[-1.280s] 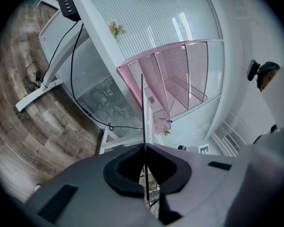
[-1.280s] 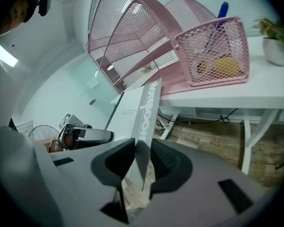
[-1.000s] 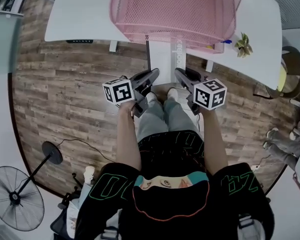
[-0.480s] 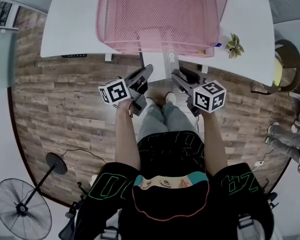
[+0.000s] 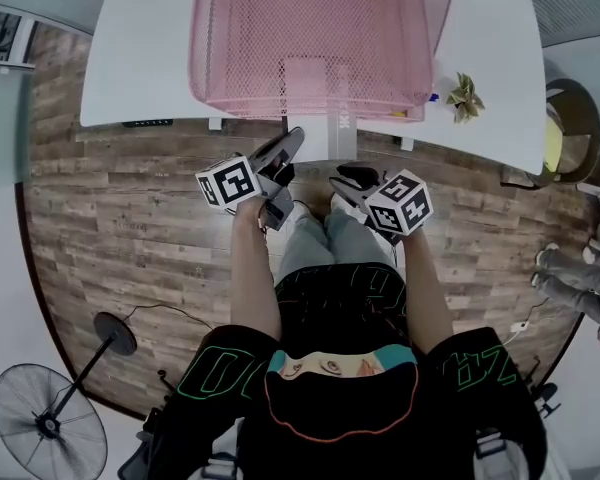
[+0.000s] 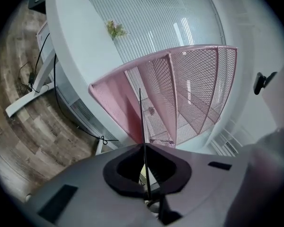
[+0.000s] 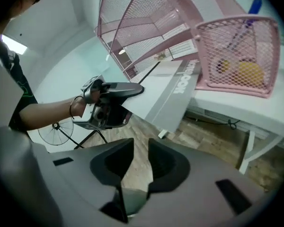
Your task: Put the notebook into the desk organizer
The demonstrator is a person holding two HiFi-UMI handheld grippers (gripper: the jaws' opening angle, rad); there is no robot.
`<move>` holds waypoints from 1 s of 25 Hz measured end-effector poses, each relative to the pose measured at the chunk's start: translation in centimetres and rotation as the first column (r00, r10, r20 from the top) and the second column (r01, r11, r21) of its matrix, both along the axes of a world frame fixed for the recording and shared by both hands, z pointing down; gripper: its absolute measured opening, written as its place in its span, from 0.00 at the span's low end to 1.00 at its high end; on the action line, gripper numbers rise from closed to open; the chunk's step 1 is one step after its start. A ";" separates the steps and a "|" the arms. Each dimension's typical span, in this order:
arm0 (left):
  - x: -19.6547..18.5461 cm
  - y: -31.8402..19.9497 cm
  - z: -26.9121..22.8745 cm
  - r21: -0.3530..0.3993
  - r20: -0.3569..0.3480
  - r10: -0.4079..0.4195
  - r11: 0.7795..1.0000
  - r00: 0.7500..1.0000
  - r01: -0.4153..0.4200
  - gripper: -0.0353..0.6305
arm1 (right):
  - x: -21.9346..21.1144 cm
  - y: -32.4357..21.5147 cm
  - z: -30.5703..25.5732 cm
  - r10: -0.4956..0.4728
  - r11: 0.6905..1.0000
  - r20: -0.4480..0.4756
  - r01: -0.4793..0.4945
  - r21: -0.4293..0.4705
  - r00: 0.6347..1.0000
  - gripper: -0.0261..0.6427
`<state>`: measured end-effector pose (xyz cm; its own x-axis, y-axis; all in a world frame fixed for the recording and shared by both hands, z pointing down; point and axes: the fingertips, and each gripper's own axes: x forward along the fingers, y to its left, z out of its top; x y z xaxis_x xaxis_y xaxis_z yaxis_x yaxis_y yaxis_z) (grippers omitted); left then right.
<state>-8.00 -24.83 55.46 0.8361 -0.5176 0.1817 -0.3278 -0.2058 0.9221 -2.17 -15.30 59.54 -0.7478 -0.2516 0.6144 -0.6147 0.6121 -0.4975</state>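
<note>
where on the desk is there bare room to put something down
Widest bare patch: the white desk top left of the big pink wire-mesh desk organizer. A smaller one lies right of the organizer, beyond the small potted plant. The front right is crowded: plant and small pink mesh pen cup sit close together.
</note>
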 end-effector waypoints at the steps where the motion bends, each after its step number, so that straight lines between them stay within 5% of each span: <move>1: 0.0 -0.1 0.0 -0.001 0.002 0.001 1.000 1.000 -0.001 0.07 | -0.4 -0.2 -0.2 -0.001 1.000 -0.010 0.001 0.026 1.000 0.15; 3: 0.1 -0.1 0.0 -0.003 0.011 0.002 1.000 1.000 -0.002 0.07 | -1.3 -0.8 -0.7 0.009 0.997 -0.024 -0.007 0.075 1.000 0.06; 12: -0.6 -0.3 0.0 0.050 0.149 0.021 0.998 0.989 -0.029 0.38 | -3.2 -4.0 -2.0 0.073 0.980 -0.065 -0.060 0.190 0.995 0.06; 18: -2.8 0.3 0.1 0.069 0.206 -0.011 0.998 0.978 -0.003 0.48 | -4.7 -5.8 -2.6 0.094 0.974 -0.064 -0.078 0.211 0.994 0.06; 22: -3.6 1.1 0.5 0.072 0.235 -0.006 0.997 0.972 -0.011 0.47 | -5.4 -6.6 -2.4 0.088 0.975 -0.073 -0.070 0.211 0.993 0.06; 25: -4.1 1.9 0.6 0.066 0.250 0.018 0.997 0.968 -0.036 0.29 | -5.6 -6.7 -2.2 0.098 0.977 -0.079 -0.081 0.196 0.992 0.06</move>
<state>-12.13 -22.96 56.11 0.7829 -0.5141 0.3504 -0.5388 -0.2785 0.7951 -7.80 -21.98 57.36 -0.6625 -0.4350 0.6098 -0.7072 0.6316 -0.3177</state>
